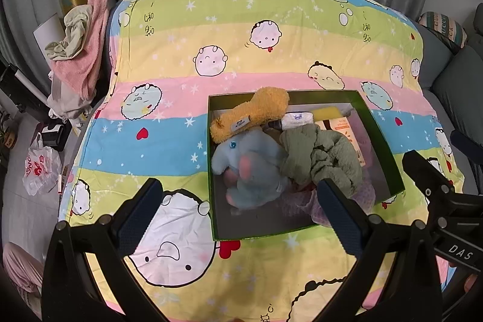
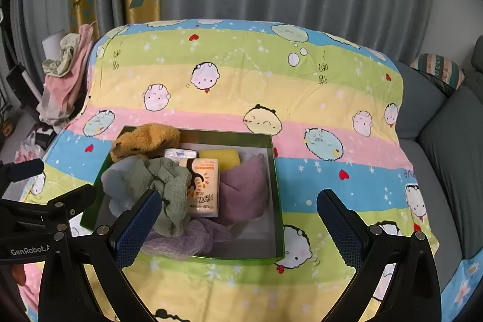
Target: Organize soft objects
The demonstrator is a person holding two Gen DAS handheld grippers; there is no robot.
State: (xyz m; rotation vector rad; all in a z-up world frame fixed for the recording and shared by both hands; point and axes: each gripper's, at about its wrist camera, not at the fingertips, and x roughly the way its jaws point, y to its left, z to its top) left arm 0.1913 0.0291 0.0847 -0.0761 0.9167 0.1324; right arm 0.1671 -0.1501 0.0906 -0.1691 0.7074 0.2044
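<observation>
A green box (image 1: pixel 389 153) (image 2: pixel 279 219) sits on the cartoon-print sheet. It holds a blue plush elephant (image 1: pixel 256 168) (image 2: pixel 113 180), a yellow plush (image 1: pixel 250 113) (image 2: pixel 145 138), a grey-green cloth (image 1: pixel 326 156) (image 2: pixel 169 186), a purple towel (image 2: pixel 244 189), a lilac cloth (image 2: pixel 187 237) (image 1: pixel 305 198), a tissue pack (image 2: pixel 203 186), a small wipes pack (image 2: pixel 181 153) (image 1: pixel 297 119) and a yellow sponge (image 2: pixel 220 157). My left gripper (image 1: pixel 241 216) is open and empty above the box's near edge. My right gripper (image 2: pixel 238 222) is open and empty over the box.
The striped sheet (image 1: pixel 226 50) (image 2: pixel 332 171) covers a sofa. Pink and beige clothes (image 1: pixel 81 50) (image 2: pixel 69 71) are piled at the left. A plastic bag (image 1: pixel 40 168) lies on the floor. Grey sofa cushions (image 2: pixel 446 141) are at the right, curtains behind.
</observation>
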